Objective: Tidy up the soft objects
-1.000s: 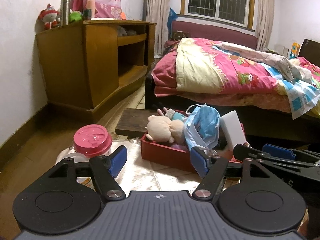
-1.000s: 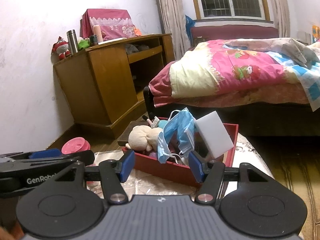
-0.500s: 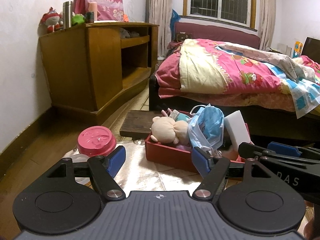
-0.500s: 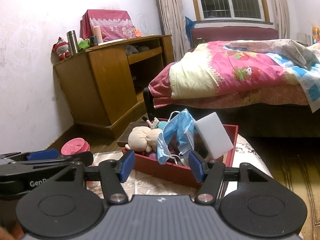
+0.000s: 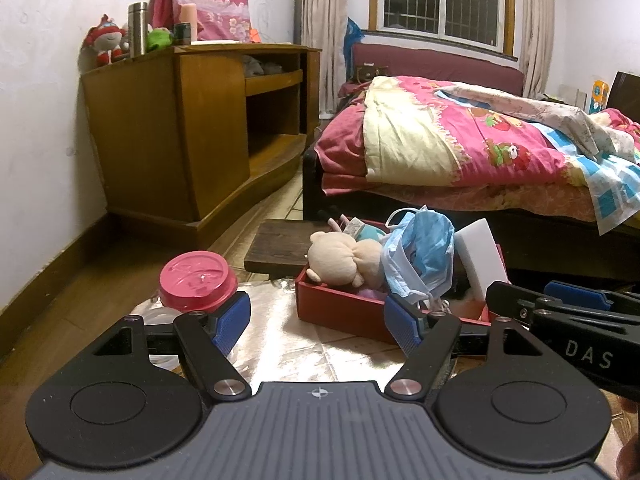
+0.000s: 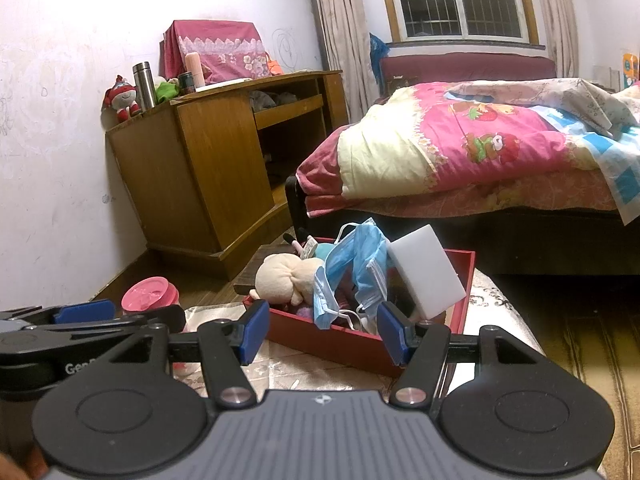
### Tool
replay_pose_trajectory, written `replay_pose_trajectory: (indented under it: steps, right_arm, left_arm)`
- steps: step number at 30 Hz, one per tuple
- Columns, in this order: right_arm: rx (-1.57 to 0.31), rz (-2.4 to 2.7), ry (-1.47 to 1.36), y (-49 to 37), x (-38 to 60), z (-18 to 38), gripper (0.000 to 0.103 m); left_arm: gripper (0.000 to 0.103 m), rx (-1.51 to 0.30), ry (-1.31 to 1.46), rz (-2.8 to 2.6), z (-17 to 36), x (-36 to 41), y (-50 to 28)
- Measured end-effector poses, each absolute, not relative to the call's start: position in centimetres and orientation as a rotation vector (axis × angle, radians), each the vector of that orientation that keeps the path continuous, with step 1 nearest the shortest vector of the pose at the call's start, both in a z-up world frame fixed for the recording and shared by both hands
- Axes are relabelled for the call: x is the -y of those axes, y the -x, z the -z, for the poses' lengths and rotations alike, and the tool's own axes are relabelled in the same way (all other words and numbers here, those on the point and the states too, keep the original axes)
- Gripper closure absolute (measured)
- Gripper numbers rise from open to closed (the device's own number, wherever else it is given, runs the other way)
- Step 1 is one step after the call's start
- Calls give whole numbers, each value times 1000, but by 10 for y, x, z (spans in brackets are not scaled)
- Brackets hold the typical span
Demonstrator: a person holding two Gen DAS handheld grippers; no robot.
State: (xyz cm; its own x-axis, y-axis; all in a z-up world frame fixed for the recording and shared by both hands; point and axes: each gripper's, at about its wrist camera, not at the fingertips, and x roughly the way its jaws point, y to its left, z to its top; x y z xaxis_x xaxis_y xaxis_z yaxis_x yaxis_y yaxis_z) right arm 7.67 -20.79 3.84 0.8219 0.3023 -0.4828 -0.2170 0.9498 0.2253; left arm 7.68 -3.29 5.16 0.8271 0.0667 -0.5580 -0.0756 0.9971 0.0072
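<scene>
A red tray (image 5: 340,312) (image 6: 467,280) sits on a cloth-covered low table. In it lie a beige plush toy (image 5: 340,258) (image 6: 282,276), blue face masks (image 5: 424,256) (image 6: 356,264) and a white sponge block (image 5: 480,252) (image 6: 426,272) leaning on the tray's right wall. My left gripper (image 5: 318,326) hovers open in front of the tray, nothing between its blue pads. My right gripper (image 6: 320,332) is likewise open just short of the tray's near wall, holding nothing. Each gripper shows at the edge of the other's view.
A jar with a pink lid (image 5: 196,276) (image 6: 150,294) stands left of the tray. Behind are a dark wooden stool (image 5: 276,246), a wooden cabinet (image 5: 192,136) with a red plush doll (image 5: 105,40) and a flask on top, and a bed (image 5: 460,152) with pink quilts.
The left wrist view has shifted slightly, so the tray and jar sit a little further right and higher. The right wrist view is unchanged. Nothing in the tray moved.
</scene>
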Motion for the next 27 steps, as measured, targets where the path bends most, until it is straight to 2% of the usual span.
replay_pose_trajectory:
  steps: [18, 27]
  right_arm:
    - [-543, -288, -154, -76, 203, -38, 67]
    - [-541, -288, -160, -75, 204, -38, 67]
  left_arm:
    - [28, -589, 10, -80, -51, 33, -77]
    - [22, -575, -10, -105, -53, 35, -78]
